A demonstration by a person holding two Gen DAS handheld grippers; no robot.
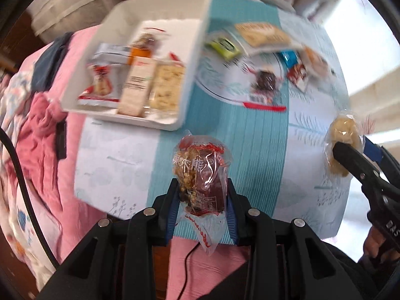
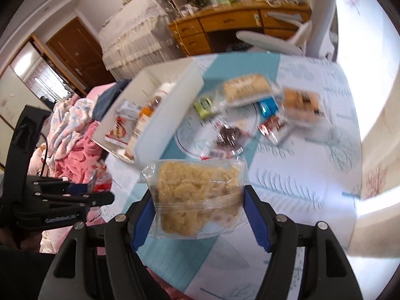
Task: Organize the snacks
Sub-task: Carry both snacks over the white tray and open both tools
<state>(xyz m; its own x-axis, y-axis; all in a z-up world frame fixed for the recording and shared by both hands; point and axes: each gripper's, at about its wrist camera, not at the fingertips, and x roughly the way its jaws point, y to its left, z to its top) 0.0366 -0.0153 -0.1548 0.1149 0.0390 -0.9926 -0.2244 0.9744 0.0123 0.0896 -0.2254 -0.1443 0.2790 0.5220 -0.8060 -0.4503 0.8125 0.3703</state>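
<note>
My left gripper (image 1: 203,190) points down over the table and is shut on a red-brown nut snack (image 1: 202,172) in clear wrap. My right gripper (image 2: 198,200) is shut on a pale yellow crisp cake (image 2: 197,195) in clear wrap, also lifted off the table. In the left wrist view the right gripper (image 1: 350,155) and its cake (image 1: 342,130) hang at the right. A white bin (image 1: 200,50) at the back left holds several snack packets. To the right of the bin, loose packets lie on the cloth: a green one (image 2: 203,105), a beige one (image 2: 246,87), a dark one (image 2: 230,137).
The table wears a teal and white cloth (image 1: 262,150). Pink bedding and clothes (image 1: 47,130) are heaped off its left edge. A wooden desk (image 2: 225,22) and a pale chair (image 2: 270,40) stand beyond the far edge. A thin black cable (image 1: 190,257) hangs below my left gripper.
</note>
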